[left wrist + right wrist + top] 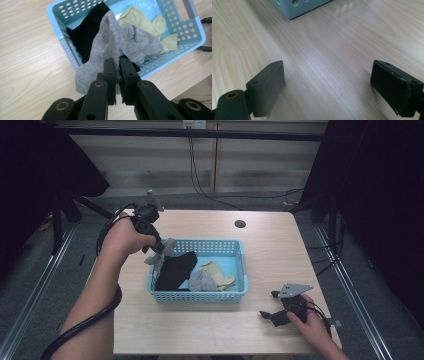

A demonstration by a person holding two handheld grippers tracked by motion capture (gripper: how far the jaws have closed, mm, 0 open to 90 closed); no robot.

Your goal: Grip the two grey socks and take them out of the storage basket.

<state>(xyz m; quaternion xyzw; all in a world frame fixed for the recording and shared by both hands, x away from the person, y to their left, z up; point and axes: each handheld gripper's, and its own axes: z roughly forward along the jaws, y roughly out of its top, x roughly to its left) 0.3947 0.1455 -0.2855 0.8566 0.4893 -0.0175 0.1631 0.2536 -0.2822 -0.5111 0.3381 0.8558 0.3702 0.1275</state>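
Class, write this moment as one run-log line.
left gripper: shut on grey sock, at blue basket corner | right gripper: open, on table | basket: black, yellow socks

table (pixel 280 250): pale wood grain, smooth, faint sheen | basket (pixel 175 53): light blue perforated plastic, slightly glossy | grey sock (pixel 105 42): fine knitted cloth, matt | black garment (pixel 87 32): soft matt cloth | yellow sock (pixel 140 18): ribbed cloth, matt | left gripper (pixel 117 72): matt black plastic, brass-coloured metal rivets | right gripper (pixel 327 87): matt black plastic, rough pads
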